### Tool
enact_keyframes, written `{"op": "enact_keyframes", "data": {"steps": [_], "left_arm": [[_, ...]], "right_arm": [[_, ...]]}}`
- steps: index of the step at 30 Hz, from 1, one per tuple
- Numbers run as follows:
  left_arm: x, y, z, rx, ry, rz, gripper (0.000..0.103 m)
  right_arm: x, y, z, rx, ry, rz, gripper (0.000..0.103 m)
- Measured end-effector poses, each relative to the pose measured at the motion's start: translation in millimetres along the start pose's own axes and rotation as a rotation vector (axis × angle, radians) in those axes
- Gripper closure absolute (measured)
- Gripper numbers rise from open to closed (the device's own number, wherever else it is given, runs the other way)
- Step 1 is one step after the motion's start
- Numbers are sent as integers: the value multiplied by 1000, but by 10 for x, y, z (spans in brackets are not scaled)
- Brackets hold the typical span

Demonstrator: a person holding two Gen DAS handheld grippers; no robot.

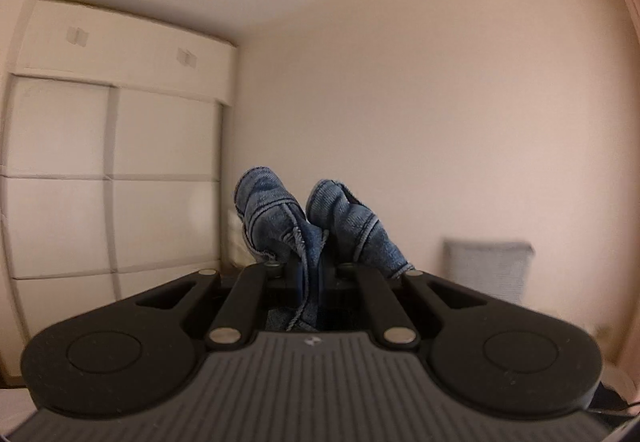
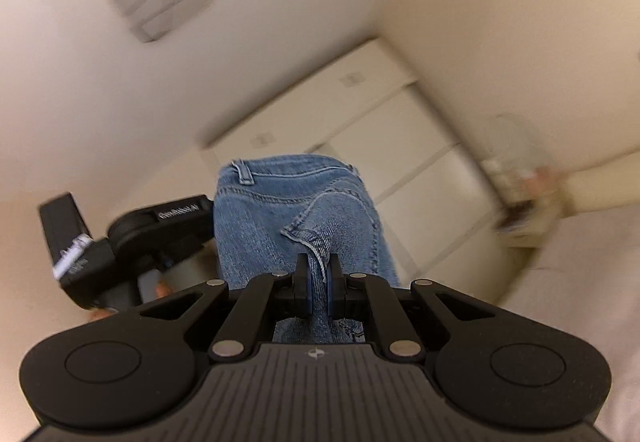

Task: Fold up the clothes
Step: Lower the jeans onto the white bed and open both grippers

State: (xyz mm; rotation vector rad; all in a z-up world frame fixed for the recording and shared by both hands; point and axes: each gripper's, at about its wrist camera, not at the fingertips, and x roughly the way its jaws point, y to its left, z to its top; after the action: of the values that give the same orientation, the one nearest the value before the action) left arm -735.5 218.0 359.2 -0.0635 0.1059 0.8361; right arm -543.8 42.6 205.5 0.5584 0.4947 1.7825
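Blue denim jeans (image 1: 280,218) bunch up over my left gripper (image 1: 314,266), which is shut on a fold of the cloth; the fabric hides its fingertips. In the right wrist view the jeans (image 2: 296,210) show their waistband, a belt loop and a pocket seam. My right gripper (image 2: 319,282) is shut on a denim edge pinched between its blue pads (image 2: 306,294). The left gripper (image 2: 132,238), held by a hand, appears at the left of that view, beside the raised jeans. Both grippers hold the garment up in the air.
A white wardrobe (image 1: 112,178) stands at the left, and again behind the jeans as the wardrobe (image 2: 400,146). A grey laundry basket (image 1: 486,266) sits by the beige wall. A pale bed surface (image 2: 580,282) lies lower right, with a blurred bedside stand (image 2: 524,202) beyond it.
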Motion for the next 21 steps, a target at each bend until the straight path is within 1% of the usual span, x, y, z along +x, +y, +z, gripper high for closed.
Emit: {"op": "enact_keyframes", "data": {"steps": [1,2,3,4,5,6,7,8,9,10,12,14,15,16,17,19,21], "left_arm": [[220,-115,-149,-3,54,-35,98],[495,-221,-377,-8,133,-69,90],[722,-301,-644,-10,205,-78,87],[919,-371,-912,-10,269,-76,80],[1115,-441,-1180,-11,333,-74,79],[1264,-504,-1473,-13,397,-65,79],[1336,-548,-1750,-33,453,-60,79],[1385,-586,-2016,-60,506,-59,77],[1354,-653,-2304,-100,552,-59,76],[1321,-619,-2536,-140,589,-52,75],[1208,-475,-2966,-211,654,-19,75],[1212,-326,-3274,-284,716,36,74],[1160,-186,-3410,-327,747,68,74],[1027,-123,-3614,-371,778,113,74],[874,-105,-3849,-415,809,163,74],[575,-78,-4275,-500,871,267,74],[275,-91,-4604,-591,935,373,74]], "right_arm": [[-50,-206,-19,18,14,-78,95],[-103,-432,-42,38,38,-156,94],[-160,-685,-73,62,73,-234,84],[-227,-958,-130,87,111,-326,73],[-309,-1261,-226,114,155,-438,68],[-392,-1547,-314,135,197,-533,59],[-486,-1789,-381,150,236,-593,58],[-594,-2005,-432,171,268,-634,58],[-702,-2222,-483,192,299,-675,58],[-804,-2420,-515,209,329,-706,58],[-936,-2711,-511,215,383,-734,57],[-1018,-2949,-467,204,437,-739,57],[-1051,-3054,-447,192,465,-737,55],[-1121,-3135,-482,173,497,-733,51],[-1199,-3206,-551,152,534,-731,49],[-1137,-3420,-631,130,622,-720,49],[-1002,-3602,-707,148,712,-706,49]]}}
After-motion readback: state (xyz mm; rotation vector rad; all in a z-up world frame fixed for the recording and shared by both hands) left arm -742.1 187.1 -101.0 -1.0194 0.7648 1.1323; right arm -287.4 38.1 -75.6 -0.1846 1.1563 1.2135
